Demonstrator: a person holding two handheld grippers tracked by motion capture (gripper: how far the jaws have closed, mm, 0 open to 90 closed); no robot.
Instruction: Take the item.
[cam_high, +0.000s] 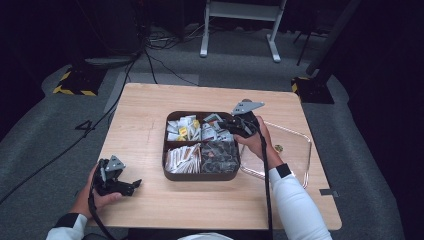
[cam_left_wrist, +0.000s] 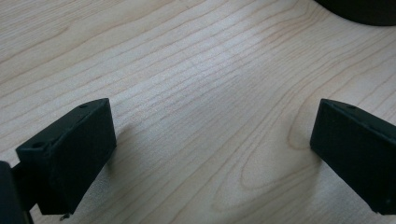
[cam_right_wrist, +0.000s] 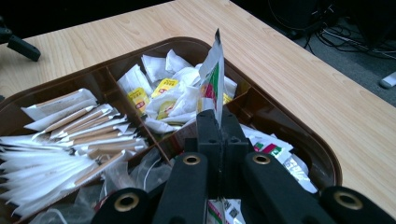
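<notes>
Right gripper (cam_right_wrist: 218, 122), jaws clamped on a sachet (cam_right_wrist: 212, 77) edge, over the brown tray's (cam_high: 200, 176) far-right compartment. Left gripper (cam_left_wrist: 212, 154), wide and empty, rests well left of tray. Risk: the thin edge-grip slipping, dropping the sachet into the wrong compartment.

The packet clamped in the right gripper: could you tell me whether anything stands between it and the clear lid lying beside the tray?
Nothing visible does. The right gripper holds the packet above the tray, and the clear lid lies directly beside it.
</notes>
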